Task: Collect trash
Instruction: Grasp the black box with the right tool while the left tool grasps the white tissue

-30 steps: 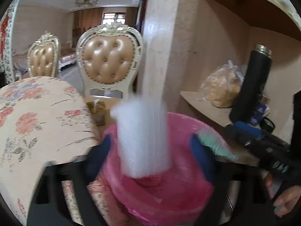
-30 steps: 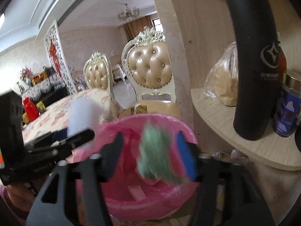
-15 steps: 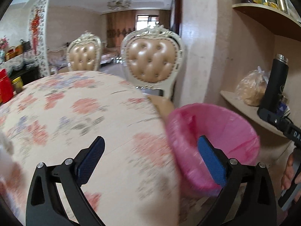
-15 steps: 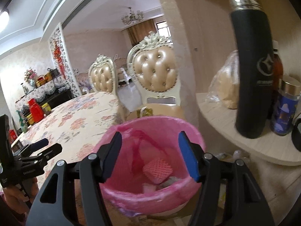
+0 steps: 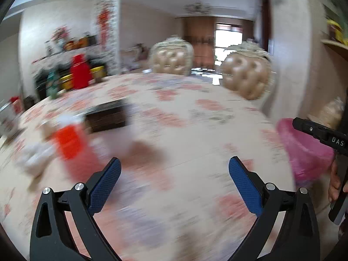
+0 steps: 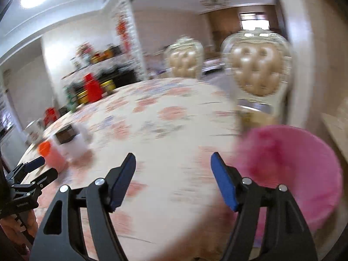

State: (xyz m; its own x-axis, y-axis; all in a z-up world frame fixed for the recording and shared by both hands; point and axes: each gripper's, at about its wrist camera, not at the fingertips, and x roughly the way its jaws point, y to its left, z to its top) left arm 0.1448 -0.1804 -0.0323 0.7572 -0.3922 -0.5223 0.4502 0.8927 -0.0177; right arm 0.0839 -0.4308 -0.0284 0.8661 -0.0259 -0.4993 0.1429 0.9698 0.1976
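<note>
Left gripper (image 5: 174,169) and right gripper (image 6: 173,164) level over floral table (image 5: 184,130), fingers apart, empty; pink bin (image 6: 293,169) at right.

Floral tablecloth (image 5: 184,130), two tufted chairs (image 6: 258,74), dark box (image 5: 106,118), chandelier (image 6: 214,0)

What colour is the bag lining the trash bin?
Pink; the bin liner shows best in the right wrist view, though blurred.

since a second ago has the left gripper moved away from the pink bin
Yes. The left gripper swung left: the pink bin now sits at the view's right edge, floral table ahead.
</note>
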